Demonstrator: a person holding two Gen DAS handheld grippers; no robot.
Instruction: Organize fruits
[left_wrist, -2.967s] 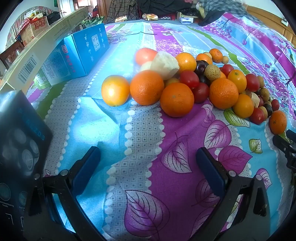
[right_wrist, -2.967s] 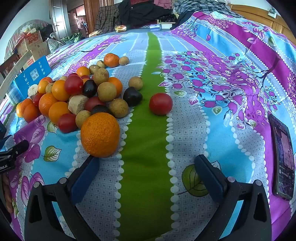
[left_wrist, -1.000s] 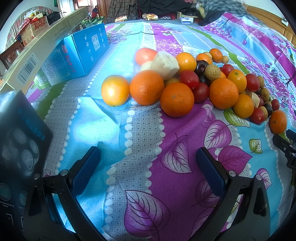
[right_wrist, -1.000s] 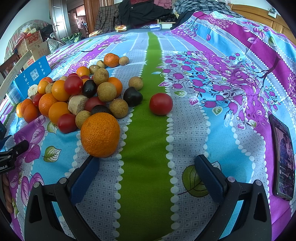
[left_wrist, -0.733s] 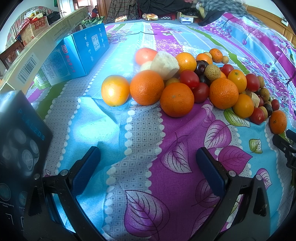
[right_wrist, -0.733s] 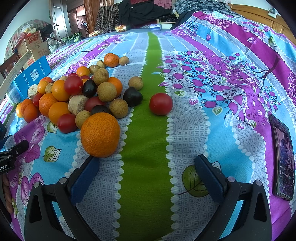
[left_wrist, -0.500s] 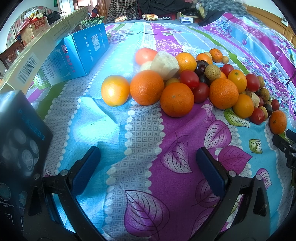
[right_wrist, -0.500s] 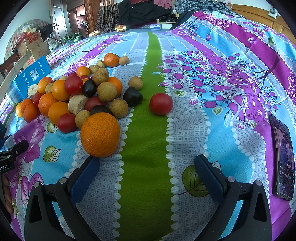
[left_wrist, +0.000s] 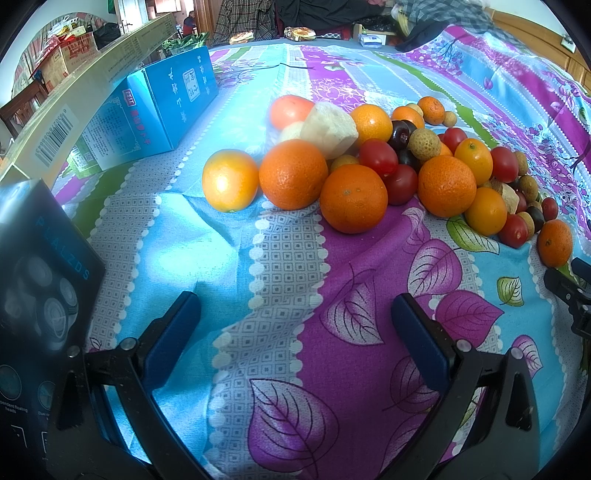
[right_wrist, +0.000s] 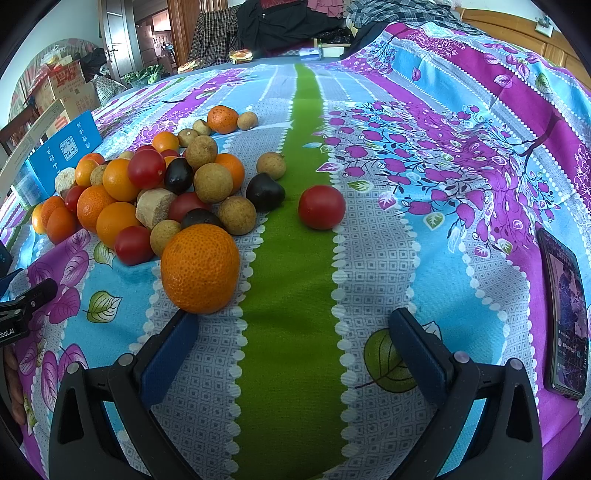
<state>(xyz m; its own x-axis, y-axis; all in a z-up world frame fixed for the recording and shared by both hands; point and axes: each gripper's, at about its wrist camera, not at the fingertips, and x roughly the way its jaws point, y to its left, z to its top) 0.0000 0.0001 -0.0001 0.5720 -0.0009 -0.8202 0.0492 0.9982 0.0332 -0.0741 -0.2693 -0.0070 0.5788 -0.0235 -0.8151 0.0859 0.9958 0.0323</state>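
A heap of mixed fruit lies on the patterned tablecloth (left_wrist: 288, 280): oranges, red tomatoes, dark plums, brown longans and pale chunks. In the left wrist view my left gripper (left_wrist: 295, 314) stands open over bare cloth, short of three big oranges (left_wrist: 352, 197). In the right wrist view my right gripper (right_wrist: 291, 325) is open too; a large orange (right_wrist: 200, 267) sits just beyond its left fingertip. A single red tomato (right_wrist: 321, 206) lies apart on the green stripe, with a dark plum (right_wrist: 264, 192) beside it. Nothing is held.
A blue carton (left_wrist: 162, 110) and a long cardboard box (left_wrist: 74, 110) stand at the left. A black shaver box (left_wrist: 40, 295) is close on the left. A phone (right_wrist: 565, 314) lies at the far right. Clothes and furniture crowd the background.
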